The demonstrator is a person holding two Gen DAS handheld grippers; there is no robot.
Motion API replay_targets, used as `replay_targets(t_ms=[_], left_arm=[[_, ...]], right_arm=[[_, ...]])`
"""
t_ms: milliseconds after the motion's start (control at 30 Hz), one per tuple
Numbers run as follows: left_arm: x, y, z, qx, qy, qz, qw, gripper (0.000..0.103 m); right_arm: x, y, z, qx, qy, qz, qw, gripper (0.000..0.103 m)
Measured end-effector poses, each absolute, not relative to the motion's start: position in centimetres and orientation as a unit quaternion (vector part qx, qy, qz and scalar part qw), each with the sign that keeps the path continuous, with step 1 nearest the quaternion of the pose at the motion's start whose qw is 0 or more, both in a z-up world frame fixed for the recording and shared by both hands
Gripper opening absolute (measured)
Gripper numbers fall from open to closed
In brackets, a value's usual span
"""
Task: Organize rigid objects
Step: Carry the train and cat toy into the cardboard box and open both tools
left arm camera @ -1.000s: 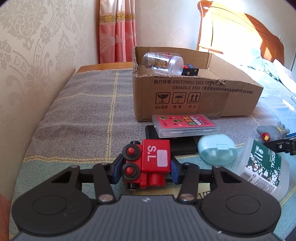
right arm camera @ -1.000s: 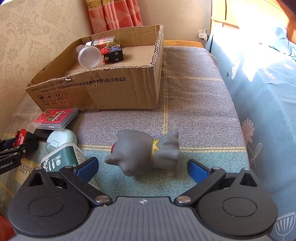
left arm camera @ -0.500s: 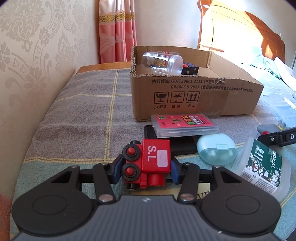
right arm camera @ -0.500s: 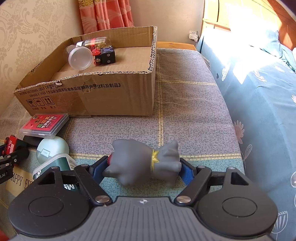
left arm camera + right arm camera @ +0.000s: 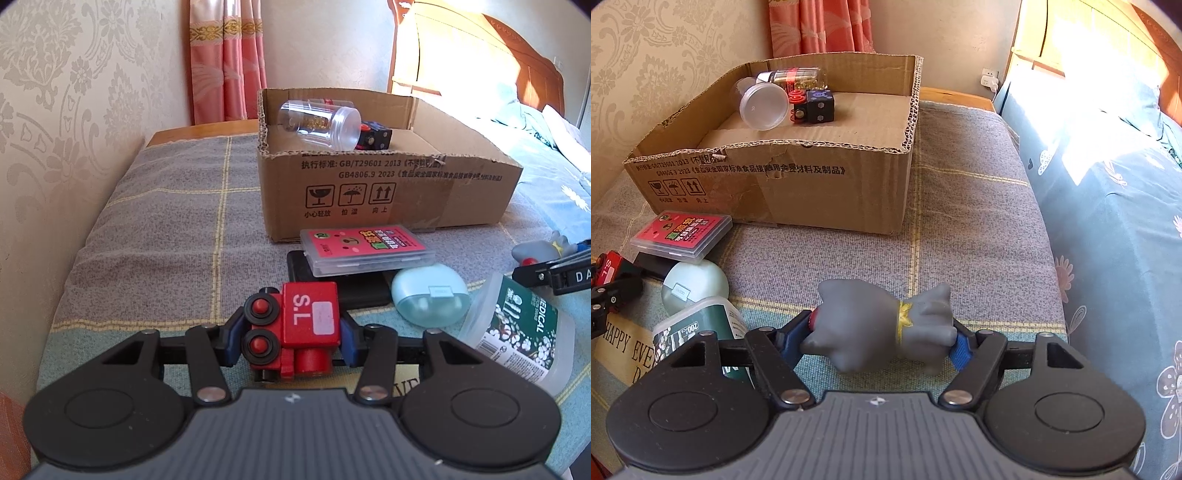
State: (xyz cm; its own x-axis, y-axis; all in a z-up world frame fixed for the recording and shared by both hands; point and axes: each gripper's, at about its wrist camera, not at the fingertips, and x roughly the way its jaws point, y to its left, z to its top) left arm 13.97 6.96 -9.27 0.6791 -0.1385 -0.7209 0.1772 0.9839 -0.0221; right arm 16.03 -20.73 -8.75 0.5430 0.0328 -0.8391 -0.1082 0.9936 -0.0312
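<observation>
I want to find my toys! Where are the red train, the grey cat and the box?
Red train [image 5: 308, 319], left wrist view, on its red top.
Grey cat [image 5: 862, 326], right wrist view, on its head.
Box [image 5: 820, 192], right wrist view, on its front wall.

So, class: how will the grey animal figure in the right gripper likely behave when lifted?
The grey figure, pinched end to end, may pivot between the right gripper pads. Its matte, rubbery look suggests decent grip, slight give, little weight.
</observation>
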Motion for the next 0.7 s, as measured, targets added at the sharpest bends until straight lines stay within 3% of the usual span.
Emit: replay_targets(t_ms=[700], left_arm=[[15.6, 3.5, 0.1, 0.052, 0.327, -0.132, 0.934, 0.048]], right_arm=[[15.3, -22.0, -2.0, -0.089, 0.423, 0.139, 0.891, 0.077]])
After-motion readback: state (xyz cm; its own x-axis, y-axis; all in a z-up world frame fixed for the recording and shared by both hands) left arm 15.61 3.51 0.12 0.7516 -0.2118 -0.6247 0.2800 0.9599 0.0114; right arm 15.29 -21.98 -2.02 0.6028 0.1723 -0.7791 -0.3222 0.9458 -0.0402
